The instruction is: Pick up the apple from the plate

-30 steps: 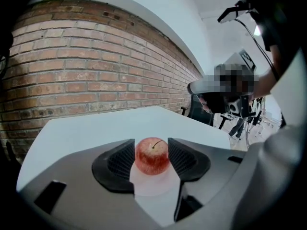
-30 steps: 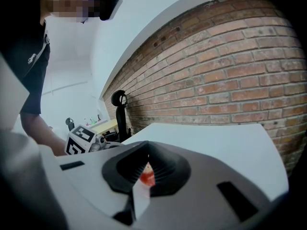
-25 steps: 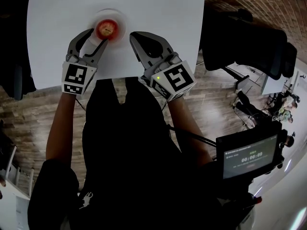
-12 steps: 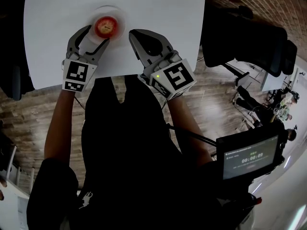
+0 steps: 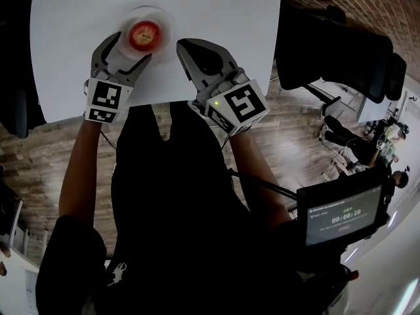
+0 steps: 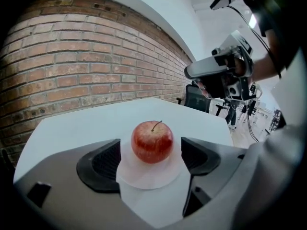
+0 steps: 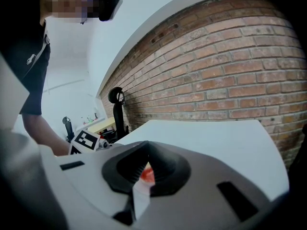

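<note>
A red apple [image 5: 144,34] [image 6: 152,141] stands stem up on a small white plate [image 5: 159,15] [image 6: 144,178] on the white table. My left gripper [image 5: 127,48] [image 6: 151,161] is open. Its jaws have just been opening, and its dark pads [image 6: 103,163] flank the near side of the plate with the apple just ahead between them, untouched. My right gripper [image 5: 184,46] [image 7: 146,166] rests on the table right of the plate, shut on nothing. A sliver of the apple [image 7: 147,175] shows through the slit under its pads.
The white table [image 5: 216,12] ends close in front of the person's body. A brick wall [image 6: 72,66] stands behind it. Dark office chairs [image 5: 341,58] are at the right, and a small screen [image 5: 339,215] hangs at the lower right.
The left gripper's jaws have spread wider around the near side of the plate. The right gripper has stayed put.
</note>
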A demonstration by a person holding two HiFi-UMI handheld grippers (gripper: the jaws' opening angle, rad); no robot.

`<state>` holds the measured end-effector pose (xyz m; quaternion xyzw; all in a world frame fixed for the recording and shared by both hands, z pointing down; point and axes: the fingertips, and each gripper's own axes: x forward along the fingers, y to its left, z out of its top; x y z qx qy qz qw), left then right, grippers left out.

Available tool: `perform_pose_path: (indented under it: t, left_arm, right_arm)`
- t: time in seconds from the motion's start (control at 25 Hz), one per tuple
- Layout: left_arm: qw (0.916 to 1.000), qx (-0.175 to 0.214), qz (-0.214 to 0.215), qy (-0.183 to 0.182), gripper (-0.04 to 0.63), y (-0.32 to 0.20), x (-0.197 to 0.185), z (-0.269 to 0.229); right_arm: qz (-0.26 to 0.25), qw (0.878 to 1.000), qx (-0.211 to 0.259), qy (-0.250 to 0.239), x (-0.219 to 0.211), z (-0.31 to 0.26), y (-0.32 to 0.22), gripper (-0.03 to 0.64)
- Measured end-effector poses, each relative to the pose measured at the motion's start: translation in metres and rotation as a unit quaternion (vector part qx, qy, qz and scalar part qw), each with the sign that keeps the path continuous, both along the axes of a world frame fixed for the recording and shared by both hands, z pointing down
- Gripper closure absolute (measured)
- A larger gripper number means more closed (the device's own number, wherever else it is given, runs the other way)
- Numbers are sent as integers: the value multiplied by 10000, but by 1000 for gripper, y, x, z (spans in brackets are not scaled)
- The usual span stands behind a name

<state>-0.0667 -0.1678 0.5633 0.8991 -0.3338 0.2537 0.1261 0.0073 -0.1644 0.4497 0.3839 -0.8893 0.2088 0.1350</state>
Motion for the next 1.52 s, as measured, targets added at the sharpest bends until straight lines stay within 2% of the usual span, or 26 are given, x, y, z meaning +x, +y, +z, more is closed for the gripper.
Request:
perform_pose_path:
  t: [0.44, 1.12, 1.52]
  left_arm:
    - [9999, -30, 88, -95, 153, 0, 4, 10]
    - [9990, 57, 229, -379, 152, -7, 9, 27]
    - [9989, 93, 224, -408, 152, -11, 13, 32]
  right_arm:
    - [3, 10000, -50, 44, 3, 4, 3, 614]
    - [27, 9999, -95, 51, 3, 7, 5, 614]
    - [68, 9999, -111, 53, 7, 8, 5, 614]
